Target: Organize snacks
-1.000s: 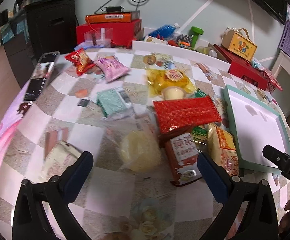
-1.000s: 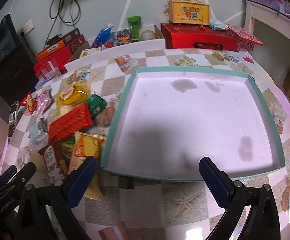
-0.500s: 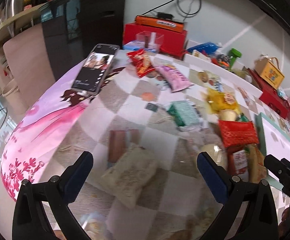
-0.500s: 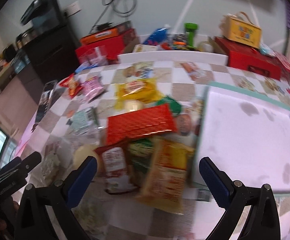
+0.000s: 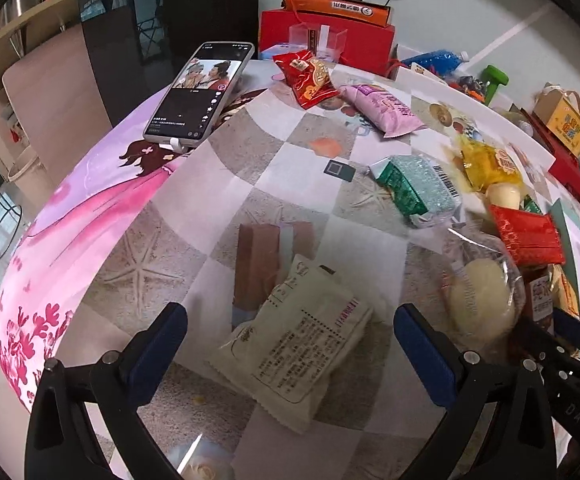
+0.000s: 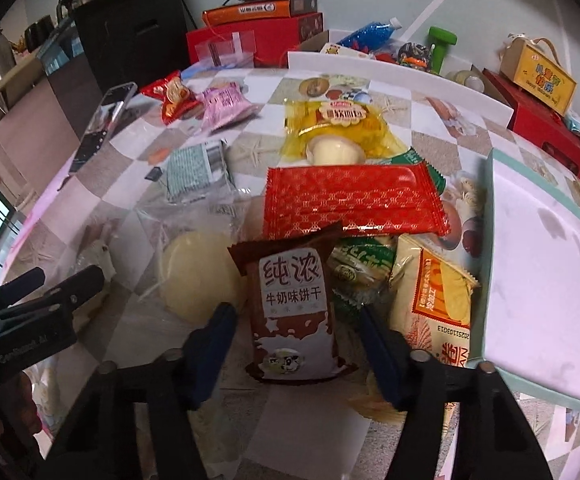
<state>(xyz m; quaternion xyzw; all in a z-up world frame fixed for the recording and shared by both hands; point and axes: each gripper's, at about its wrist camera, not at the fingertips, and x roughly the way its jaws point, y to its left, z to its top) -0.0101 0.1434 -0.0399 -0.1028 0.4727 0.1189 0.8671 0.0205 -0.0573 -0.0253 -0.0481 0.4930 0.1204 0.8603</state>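
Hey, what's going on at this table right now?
A person with a claw in each hand is sorting snacks. The right claw has just been closing around a brown milk biscuit packet, pads not visibly pressing yet. The left claw hangs open over a cream packet. The teal tray holds nothing.

Jaws closing round brown biscuit packet point(image 6: 293, 312).

Soft, even indoor light with a pinkish cast; both fisheye views bend strongly and darken toward the rims. The phone point(image 5: 202, 92) screen glows, sharply focused.
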